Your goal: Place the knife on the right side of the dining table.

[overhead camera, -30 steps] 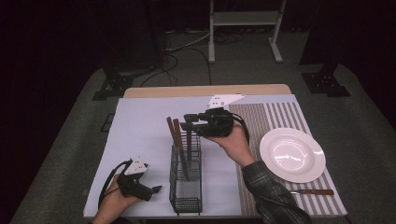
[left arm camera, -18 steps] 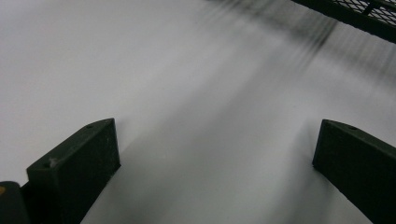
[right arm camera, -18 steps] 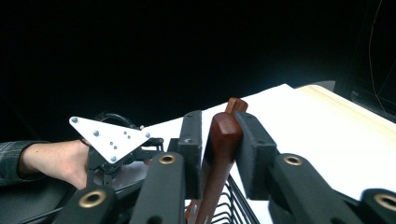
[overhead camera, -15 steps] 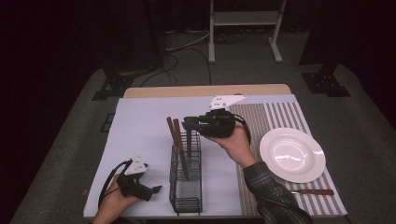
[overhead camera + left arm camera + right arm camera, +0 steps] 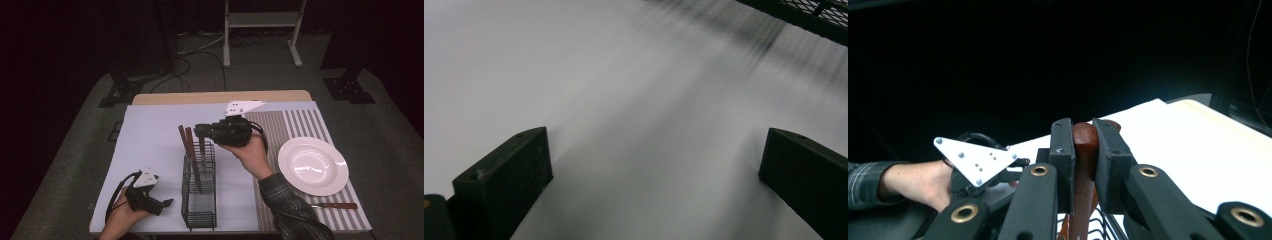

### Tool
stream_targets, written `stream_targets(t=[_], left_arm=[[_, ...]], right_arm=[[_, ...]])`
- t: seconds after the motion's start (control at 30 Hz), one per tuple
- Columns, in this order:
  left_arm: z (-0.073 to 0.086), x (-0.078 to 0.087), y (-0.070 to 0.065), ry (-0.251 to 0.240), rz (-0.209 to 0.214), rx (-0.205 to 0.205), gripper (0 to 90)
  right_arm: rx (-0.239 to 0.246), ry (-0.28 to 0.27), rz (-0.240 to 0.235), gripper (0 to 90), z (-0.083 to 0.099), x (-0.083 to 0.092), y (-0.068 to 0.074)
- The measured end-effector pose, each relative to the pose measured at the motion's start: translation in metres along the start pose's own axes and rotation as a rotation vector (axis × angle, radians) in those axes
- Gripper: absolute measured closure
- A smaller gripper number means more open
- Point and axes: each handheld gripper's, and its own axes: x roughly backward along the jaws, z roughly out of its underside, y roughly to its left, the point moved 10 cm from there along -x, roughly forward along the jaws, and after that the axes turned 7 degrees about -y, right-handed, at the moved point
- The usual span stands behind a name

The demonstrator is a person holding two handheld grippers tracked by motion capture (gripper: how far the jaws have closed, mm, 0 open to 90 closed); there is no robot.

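High view. A black wire basket (image 5: 200, 192) stands near the front edge of a pale mat on the table (image 5: 220, 96), holding several wooden-handled utensils (image 5: 186, 140) upright. The right gripper (image 5: 201, 132) reaches in level from the right at the top of one handle. The left gripper (image 5: 167, 202) rests on the mat just left of the basket. A white plate (image 5: 313, 165) lies on the striped cloth to the right, with a knife (image 5: 334, 205) in front of it.

Left gripper view. The two jaws stand wide apart over bare mat with nothing between them; a corner of the basket (image 5: 809, 15) crosses the upper right.

Right gripper view. The right gripper (image 5: 1083, 155) has just been closing and is now clamped on the rounded end of a reddish-brown handle (image 5: 1083, 145), pads pressing both flat sides. The other hand (image 5: 915, 182) and its gripper lie beyond.

Handling. The utensil is probably light and stiff, its varnished wood somewhat slippery. The hold sits at the very tip, so a straight upward lift should clear the wire grid; a grip lower on the handle would be more secure.
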Motion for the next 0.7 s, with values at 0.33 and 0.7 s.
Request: stream_targets(t=[0.33, 0.7], left_arm=[[0.000, 0.000, 0.000, 0.001, 0.001, 0.001, 0.0], [0.000, 0.000, 0.000, 0.004, 0.000, -0.002, 0.0]], right_arm=[[0.012, -0.032, 0.006, 80.0, -0.018, 0.007, 0.003], [0.021, -0.086, -0.004, 79.9, -0.048, 0.019, 0.010]])
